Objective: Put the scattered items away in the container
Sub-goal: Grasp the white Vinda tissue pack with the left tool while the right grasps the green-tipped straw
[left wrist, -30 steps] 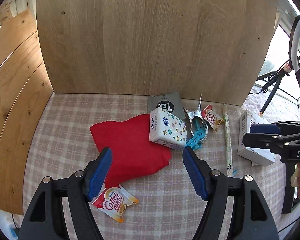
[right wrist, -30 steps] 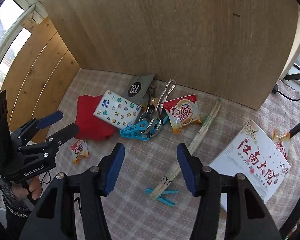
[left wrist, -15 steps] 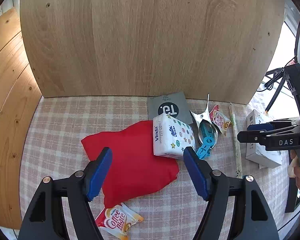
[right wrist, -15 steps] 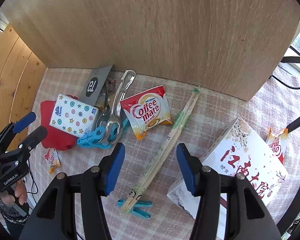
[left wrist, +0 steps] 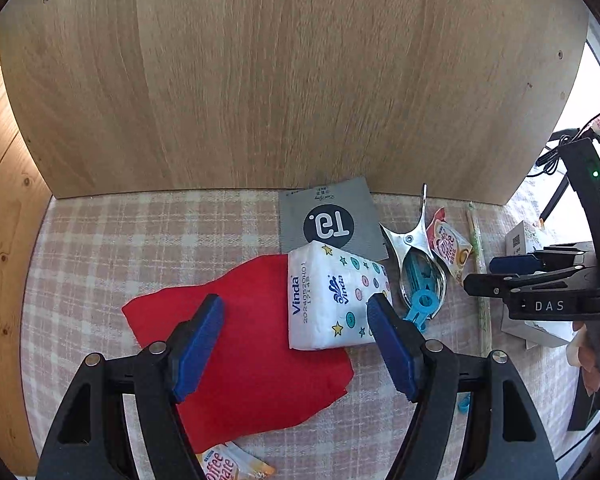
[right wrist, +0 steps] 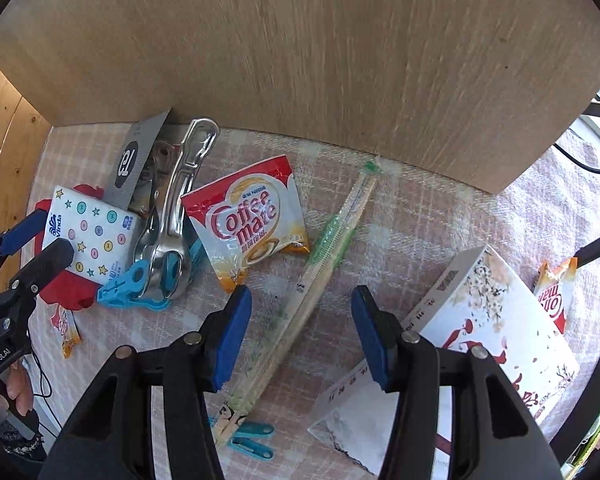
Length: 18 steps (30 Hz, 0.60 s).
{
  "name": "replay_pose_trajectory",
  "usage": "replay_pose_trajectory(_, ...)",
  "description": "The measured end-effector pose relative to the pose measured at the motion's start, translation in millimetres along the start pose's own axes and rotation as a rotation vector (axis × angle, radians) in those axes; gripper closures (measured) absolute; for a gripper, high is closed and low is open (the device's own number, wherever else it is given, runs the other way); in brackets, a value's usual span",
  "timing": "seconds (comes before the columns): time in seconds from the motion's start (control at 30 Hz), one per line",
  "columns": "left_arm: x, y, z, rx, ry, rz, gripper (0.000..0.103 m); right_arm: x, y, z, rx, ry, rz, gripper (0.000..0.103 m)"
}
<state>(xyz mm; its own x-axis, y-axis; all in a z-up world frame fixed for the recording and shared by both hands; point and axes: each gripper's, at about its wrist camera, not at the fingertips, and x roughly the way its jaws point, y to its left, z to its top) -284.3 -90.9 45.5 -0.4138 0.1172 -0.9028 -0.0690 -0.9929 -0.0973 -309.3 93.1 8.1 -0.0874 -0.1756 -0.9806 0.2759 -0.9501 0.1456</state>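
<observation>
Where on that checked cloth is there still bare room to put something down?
Bare cloth lies left of the grey card, behind the red cloth. It is crowded around the tissue pack, clip and sachet.

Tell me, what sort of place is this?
Probably a home tabletop by a window, staged with wooden boards. A checked tablecloth holds household clutter: a Coffee-mate sachet, a Vinda tissue pack, wrapped chopsticks.

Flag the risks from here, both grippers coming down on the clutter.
1. The right gripper, its jaws closing, straddles the wrapped chopsticks; long and thin, gripped off-centre they may pivot, and their near end lies on a blue clothespin that could get dragged.
2. The left gripper is open over the red cloth and tissue pack, and may pinch both.
</observation>
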Motion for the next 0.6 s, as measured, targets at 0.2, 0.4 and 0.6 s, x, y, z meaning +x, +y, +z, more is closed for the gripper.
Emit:
replay_pose_trajectory(0.2,1,-13,-5,0.004,-0.009,-0.032,0.074,3,-7,-10,-0.006,-0.009,0.063,0.085)
replay_pose_trajectory(0.4,-19,-14,-18,-0.03,-0.052,-0.039,0.081,-4,-28,-26,0.06,-0.039,0.167,0.097)
replay_pose_trajectory(0.6,-62,-6,-32,-0.046,-0.115,-0.006,0.081,-38,-28,-43,0.073,-0.108,0.269,0.098)
